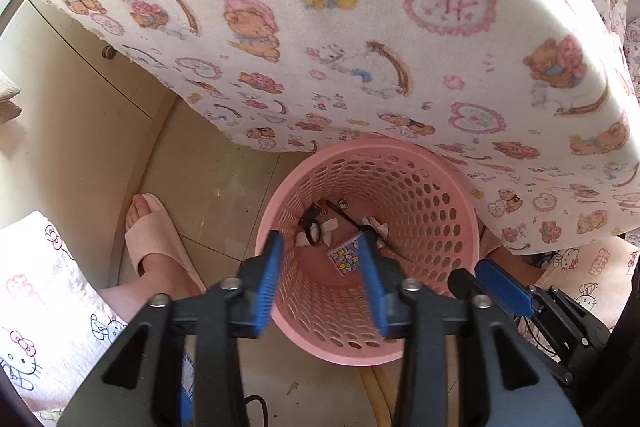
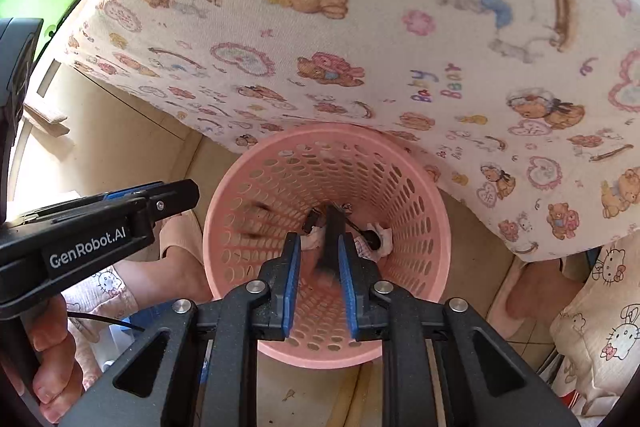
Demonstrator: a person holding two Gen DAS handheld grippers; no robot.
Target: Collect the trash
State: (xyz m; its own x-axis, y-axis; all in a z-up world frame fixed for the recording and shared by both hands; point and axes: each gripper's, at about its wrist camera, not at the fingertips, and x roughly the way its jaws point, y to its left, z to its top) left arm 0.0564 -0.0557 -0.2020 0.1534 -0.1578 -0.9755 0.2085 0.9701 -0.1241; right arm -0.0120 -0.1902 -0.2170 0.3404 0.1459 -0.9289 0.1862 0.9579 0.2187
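Hovering above the pink basket (image 2: 416,187), both grippers are pointed down into it. The right gripper (image 2: 319,267) is held over the near rim, its jaws parted narrowly around a blurred dark object (image 2: 331,239) that is not clearly touched by the pads. The left gripper (image 1: 322,279) is spread wide and holds nothing. Scraps of trash (image 1: 347,255) lie at the basket's bottom.

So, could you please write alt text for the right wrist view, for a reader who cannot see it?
The right claw hangs over a pink perforated basket, with a blurred dark object between its blue fingers. White crumpled paper lies at the basket's bottom. A teddy-bear-print cloth drapes above, and the left claw enters from the left.
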